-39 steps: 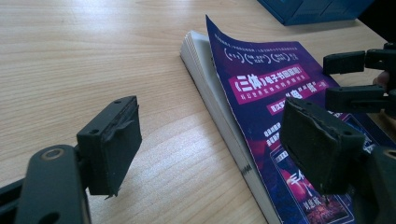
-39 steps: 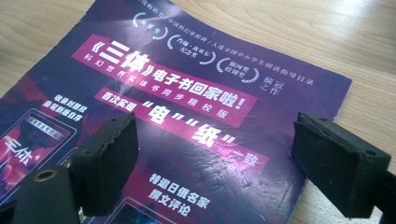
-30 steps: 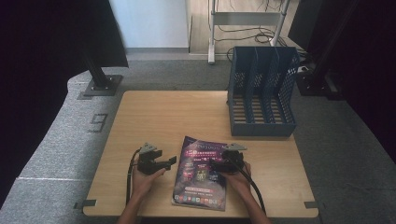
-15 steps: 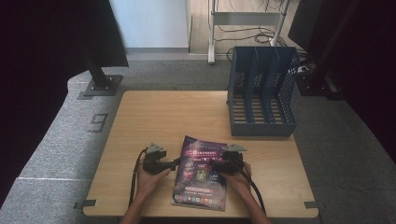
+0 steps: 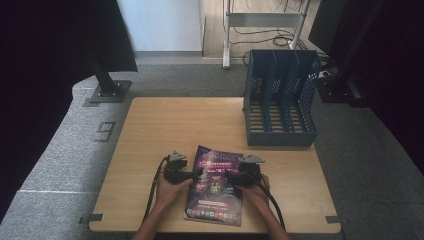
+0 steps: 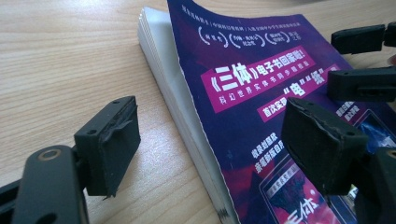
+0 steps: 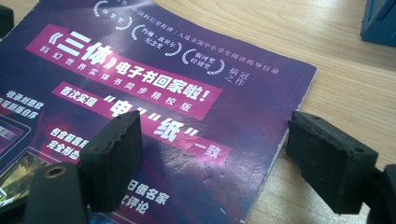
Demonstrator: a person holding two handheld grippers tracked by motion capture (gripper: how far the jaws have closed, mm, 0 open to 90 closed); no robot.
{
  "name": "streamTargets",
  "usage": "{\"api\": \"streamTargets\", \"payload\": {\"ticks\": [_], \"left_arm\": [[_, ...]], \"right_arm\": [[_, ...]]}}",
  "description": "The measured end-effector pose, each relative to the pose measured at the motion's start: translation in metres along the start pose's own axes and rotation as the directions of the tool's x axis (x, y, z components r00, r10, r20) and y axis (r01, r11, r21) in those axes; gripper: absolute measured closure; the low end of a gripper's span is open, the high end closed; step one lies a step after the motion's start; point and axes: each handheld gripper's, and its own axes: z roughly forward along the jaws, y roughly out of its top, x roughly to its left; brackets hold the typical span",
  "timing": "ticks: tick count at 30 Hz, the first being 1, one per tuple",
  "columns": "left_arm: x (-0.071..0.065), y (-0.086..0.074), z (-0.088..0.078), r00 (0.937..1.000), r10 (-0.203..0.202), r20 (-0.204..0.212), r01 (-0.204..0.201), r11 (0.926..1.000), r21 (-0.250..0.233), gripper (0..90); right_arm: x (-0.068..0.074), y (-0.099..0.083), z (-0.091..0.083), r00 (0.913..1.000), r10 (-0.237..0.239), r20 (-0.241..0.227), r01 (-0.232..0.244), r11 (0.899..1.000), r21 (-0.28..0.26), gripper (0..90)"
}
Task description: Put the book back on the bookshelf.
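Wooden desk (image 5: 165,130) on grey carpet, blue file rack (image 5: 280,100) at the far right corner, well beyond both tongs. Purple magazine (image 5: 216,182) lies flat between the tongs, near the front edge. Left tongs (image 5: 196,174) apart, straddling the magazine's left edge: one pad over bare wood, the other over the cover, nothing clamped. Right tongs (image 5: 231,176) apart too, jaws just been closing a little, straddling the right edge, one pad above the cover and one over the desk. Pads seem clear of the paper, though contact is hard to judge.
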Motion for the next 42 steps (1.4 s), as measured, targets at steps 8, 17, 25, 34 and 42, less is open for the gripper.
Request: {"api": "streamTargets", "payload": {"ticks": [8, 17, 25, 34, 42], "left_arm": [[-0.003, 0.003, 0.007, 1.0000, 0.000, 0.002, 0.000, 0.9999, 0.013, 19.8], [-0.009, 0.011, 0.018, 0.9998, 0.012, -0.018, -0.011, 0.9992, 0.037, 19.7], [-0.006, 0.010, 0.025, 0.9991, 0.004, -0.043, -0.002, 0.9988, 0.049, 18.9], [-0.010, 0.011, 0.028, 0.9997, -0.016, -0.016, 0.017, 0.9993, 0.035, 21.4], [-0.011, 0.012, 0.026, 0.9992, -0.035, -0.018, 0.036, 0.9990, 0.026, 22.6]], "right_arm": [[-0.001, 0.000, 0.000, 1.0000, 0.000, -0.006, 0.000, 1.000, 0.000, 18.6], [-0.001, 0.000, 0.000, 1.0000, -0.002, -0.006, 0.002, 1.000, 0.000, 18.6], [-0.001, 0.000, -0.001, 1.0000, -0.005, -0.006, 0.005, 1.000, 0.000, 19.1], [-0.001, 0.000, -0.001, 1.0000, -0.006, -0.006, 0.006, 1.000, 0.000, 19.1], [-0.001, -0.001, -0.001, 1.0000, -0.006, -0.005, 0.006, 1.000, 0.000, 19.1]]}}
